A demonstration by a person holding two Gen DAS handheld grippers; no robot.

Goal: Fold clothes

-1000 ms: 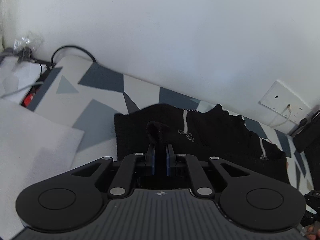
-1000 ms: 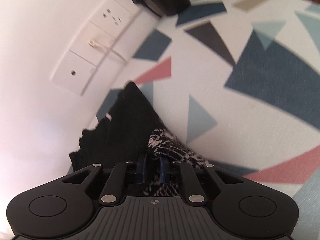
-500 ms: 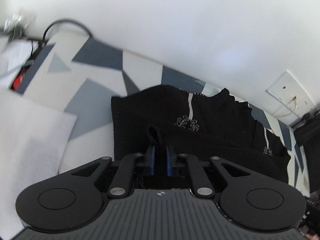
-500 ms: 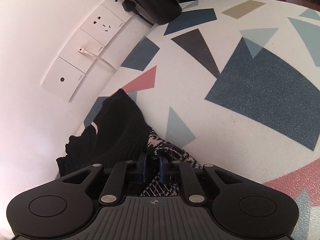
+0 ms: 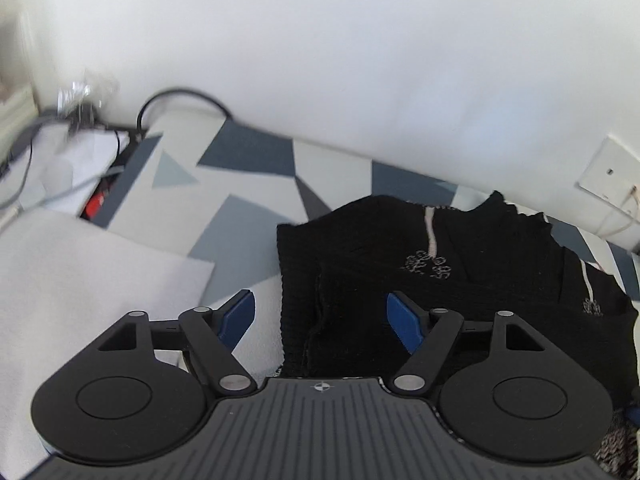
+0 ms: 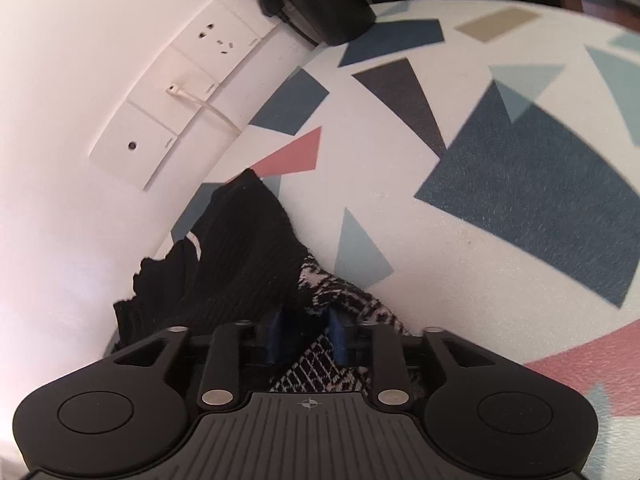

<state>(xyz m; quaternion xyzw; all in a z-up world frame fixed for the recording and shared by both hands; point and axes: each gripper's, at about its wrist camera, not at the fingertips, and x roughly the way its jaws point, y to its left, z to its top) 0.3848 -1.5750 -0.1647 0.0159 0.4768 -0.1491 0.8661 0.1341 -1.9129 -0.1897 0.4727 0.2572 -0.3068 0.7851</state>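
The black knitted garment lies on the patterned surface close against the white wall, doubled over on itself, with a pale stripe and small embroidered motifs showing on its upper layer; a white cloth lies to the left of it, apart from it, and cables trail at the far left corner.

The left claw stands wide apart over the near left edge of the garment, its blue pads clear of the fabric and holding nothing; the right claw has its blue pads only partly parted, with the near right edge of the garment, where a black-and-white woven lining shows, lying between them; whether they press on the cloth I cannot tell. Wall sockets sit beyond the far end of the garment in the right view.

The step in hand looks like the release after a fold has been laid down; the left side is let go, the right seems to be following. The next move probably calls for freeing the right claw fully, lifting both clear without dragging the top layer, then finding fresh edges to grip for a further fold; knit clings and shifts easily, so the withdrawal should be straight up.
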